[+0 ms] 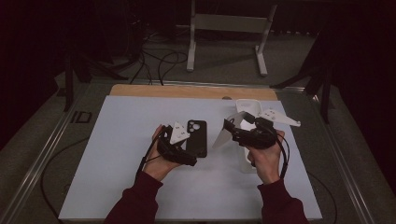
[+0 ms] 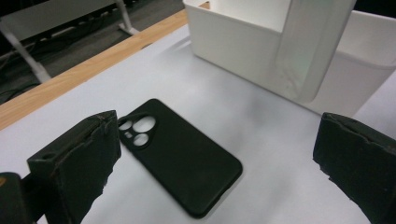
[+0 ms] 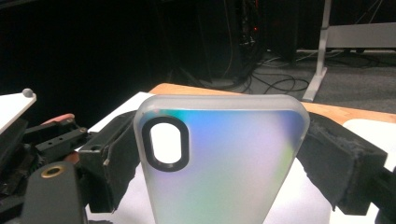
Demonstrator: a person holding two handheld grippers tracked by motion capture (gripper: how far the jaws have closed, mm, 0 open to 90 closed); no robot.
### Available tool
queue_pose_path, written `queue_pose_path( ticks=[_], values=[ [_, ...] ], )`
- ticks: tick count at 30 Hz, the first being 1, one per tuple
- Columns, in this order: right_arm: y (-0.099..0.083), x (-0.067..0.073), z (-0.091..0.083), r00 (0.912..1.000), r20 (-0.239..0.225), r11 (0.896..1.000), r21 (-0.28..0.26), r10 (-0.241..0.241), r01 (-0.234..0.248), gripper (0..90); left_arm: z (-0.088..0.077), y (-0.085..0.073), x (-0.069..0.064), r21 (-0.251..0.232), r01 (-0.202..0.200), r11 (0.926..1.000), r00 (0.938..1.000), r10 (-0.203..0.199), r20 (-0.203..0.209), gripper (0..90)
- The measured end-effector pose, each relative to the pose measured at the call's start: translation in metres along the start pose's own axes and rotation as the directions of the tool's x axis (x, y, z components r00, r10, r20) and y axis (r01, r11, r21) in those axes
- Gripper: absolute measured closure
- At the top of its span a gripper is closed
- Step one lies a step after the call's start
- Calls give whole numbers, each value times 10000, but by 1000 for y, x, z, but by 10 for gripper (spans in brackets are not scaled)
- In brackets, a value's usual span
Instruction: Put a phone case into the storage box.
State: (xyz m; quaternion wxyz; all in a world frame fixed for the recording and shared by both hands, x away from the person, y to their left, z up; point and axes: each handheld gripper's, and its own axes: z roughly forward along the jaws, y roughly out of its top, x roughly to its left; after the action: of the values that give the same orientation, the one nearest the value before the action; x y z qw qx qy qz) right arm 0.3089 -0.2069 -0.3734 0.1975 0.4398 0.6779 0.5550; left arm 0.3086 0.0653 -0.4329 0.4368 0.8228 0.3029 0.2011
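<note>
The left side of the white mat (image 1: 126,154) is bare, so a hand can slide there easily. In the middle, a black phone case (image 1: 196,138) lies flat, just beside the left gripper (image 1: 184,151). To the right, the white bin (image 1: 247,109) stands like a wall. The right gripper (image 1: 231,129) holds a clear phone case (image 1: 229,130) up in front of the bin, partly blocking the gap between the two hands.
</note>
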Motion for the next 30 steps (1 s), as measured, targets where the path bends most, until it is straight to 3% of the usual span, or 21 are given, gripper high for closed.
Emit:
queue_pose_path(
  ticks=[16, 30],
  values=[
    [11, -5, 4, 9986, 409, 9994, -27, -330, 332, 169, -14, -7, 18, -45, 207, 9998, 9988, -209, -453, 1],
    [17, -15, 7, 9964, 770, 9993, -81, -347, 354, 169, -26, -16, 33, -53, 447, 9990, 9951, -450, -877, 2]
  ],
)
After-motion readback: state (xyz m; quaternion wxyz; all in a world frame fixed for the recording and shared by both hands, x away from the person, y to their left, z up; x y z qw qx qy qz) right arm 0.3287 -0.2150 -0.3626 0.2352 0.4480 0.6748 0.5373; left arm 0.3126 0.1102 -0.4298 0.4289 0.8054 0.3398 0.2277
